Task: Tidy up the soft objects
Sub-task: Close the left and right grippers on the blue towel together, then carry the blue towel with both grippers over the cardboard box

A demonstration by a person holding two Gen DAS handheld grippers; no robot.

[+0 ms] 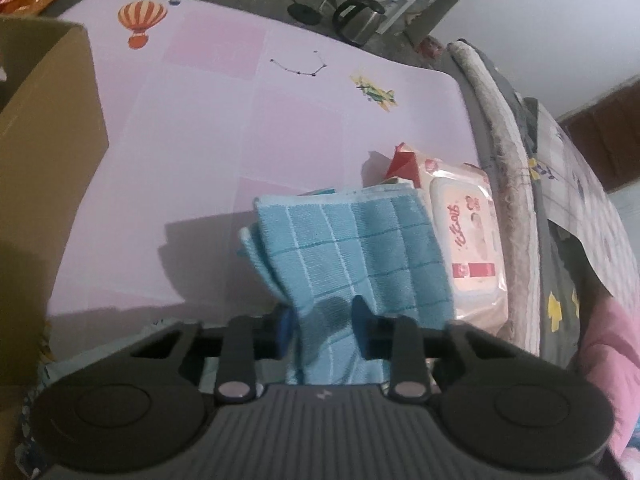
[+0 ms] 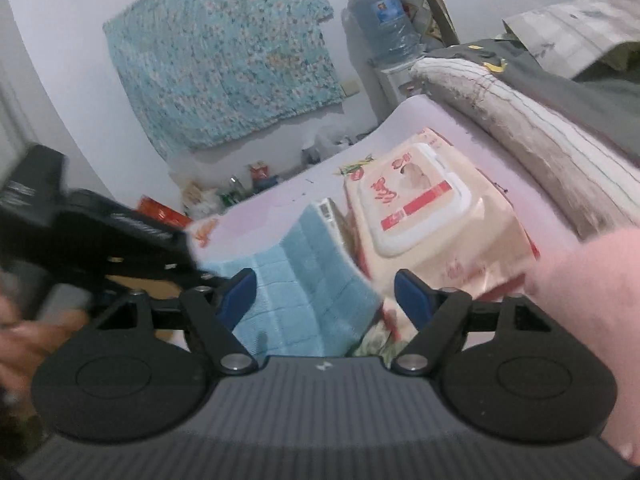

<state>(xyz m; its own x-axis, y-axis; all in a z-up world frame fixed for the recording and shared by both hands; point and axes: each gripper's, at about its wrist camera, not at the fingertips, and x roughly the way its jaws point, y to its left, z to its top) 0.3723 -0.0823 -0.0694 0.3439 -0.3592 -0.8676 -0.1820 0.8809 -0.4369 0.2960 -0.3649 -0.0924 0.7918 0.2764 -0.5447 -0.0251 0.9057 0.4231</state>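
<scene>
Left wrist view, far left: open cardboard box (image 1: pixel 48 128), brown wall standing on the pink printed sheet (image 1: pixel 224 128), which carries a hot-air balloon print (image 1: pixel 142 20) near the box and a small aeroplane print (image 1: pixel 374 92) toward the right. Beyond the sheet's far edge, a dark metal kettle (image 1: pixel 360 20) on the floor. Centre: left gripper (image 1: pixel 320 316), fingers narrowed and pinching the near end of a folded blue checked cloth (image 1: pixel 352 248); the cloth rises from between the fingers and fans out over the sheet, its far edge overlapping other small items behind it that are too hidden to name. Just right of the cloth, touching or nearly so, a cream pack of wet wipes (image 1: pixel 472 248) lying flat with its lid up, and a red-and-cream packet corner (image 1: pixel 404 160) behind it. Right of that, a rolled greyish blanket (image 1: pixel 508 184) along the sheet's edge. Right wrist view, left edge: the left gripper's black body (image 2: pixel 100 236), blurred, with a hand (image 2: pixel 24 340) on it. Centre: right gripper (image 2: pixel 326 292), fingers spread wide and gripping nothing; the blue checked cloth (image 2: pixel 304 280) lies between and beyond its blue pads (image 2: pixel 240 292), contact not clear. Right of centre: wet wipes pack (image 2: pixel 420 216), tilted, partly overlapping the cloth's edge. Behind, a patterned turquoise fabric (image 2: pixel 224 52) on the wall and a water dispenser bottle (image 2: pixel 380 20).
</scene>
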